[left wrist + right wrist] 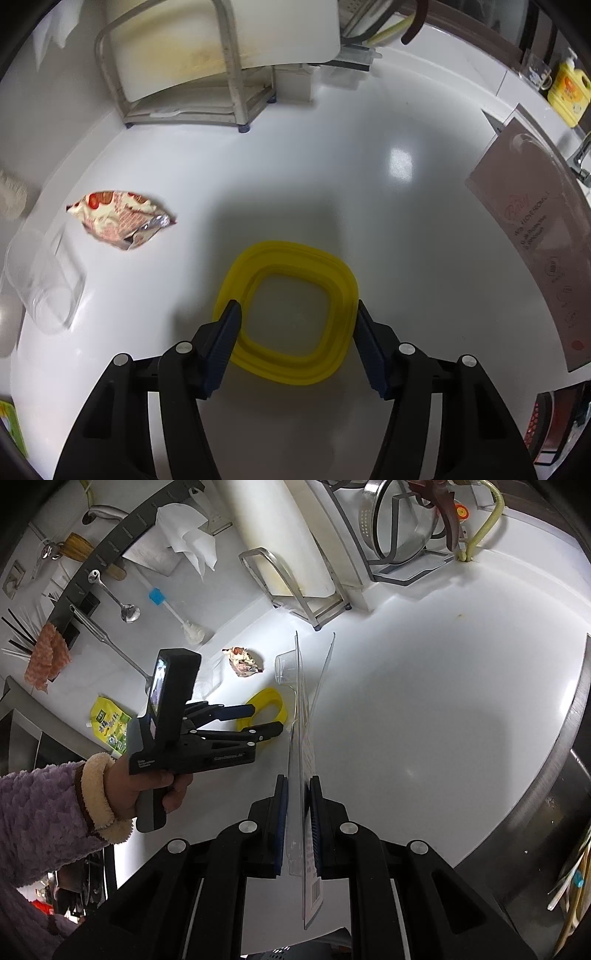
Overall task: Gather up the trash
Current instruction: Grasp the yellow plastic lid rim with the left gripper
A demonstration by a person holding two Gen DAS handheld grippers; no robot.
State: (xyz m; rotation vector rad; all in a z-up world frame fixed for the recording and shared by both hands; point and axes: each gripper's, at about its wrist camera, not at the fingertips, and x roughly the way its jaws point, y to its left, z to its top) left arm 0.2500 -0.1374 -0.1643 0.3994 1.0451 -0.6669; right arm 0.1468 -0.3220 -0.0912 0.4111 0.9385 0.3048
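**Left wrist view: fingers straddling yellow lid; right tool clamped on clear packaging**

Left wrist view, white glossy countertop point(332, 177) below. Left gripper point(297, 317) spread wide, blue-padded fingers point(225, 343) on either side of a yellow rounded-square plastic lid point(284, 314) with translucent centre, lying flat. Left pad overlapping the lid's outer rim; right pad just at its edge. Contact not resolvable; nothing gripped. Crumpled red-and-cream foil snack wrapper point(120, 218) ahead and to the left of the fingers, apart from the lid. Clear plastic cup point(44, 280) on its side further left, near the frame edge, blurred. Metal rack holding a white stained cutting board point(221, 48) far ahead. Brown flat panel with printed icons point(532, 236) off to the right. Yellow dish-soap bottle point(565, 88) at far upper right.

Right wrist view: right gripper point(297, 812) narrowed onto a clear flat plastic blister package point(306, 738) with barcode label, held on edge between the pads and projecting forward. Left gripper point(266, 720) seen ahead-left, held by a hand point(155, 782) in a purple fleece sleeve, fingers around the yellow lid point(266, 705). Snack wrapper point(242, 661) beyond it; clear cup point(286, 668) just left of the package's far end. Green-yellow pouch point(109, 723) near the counter's left edge.
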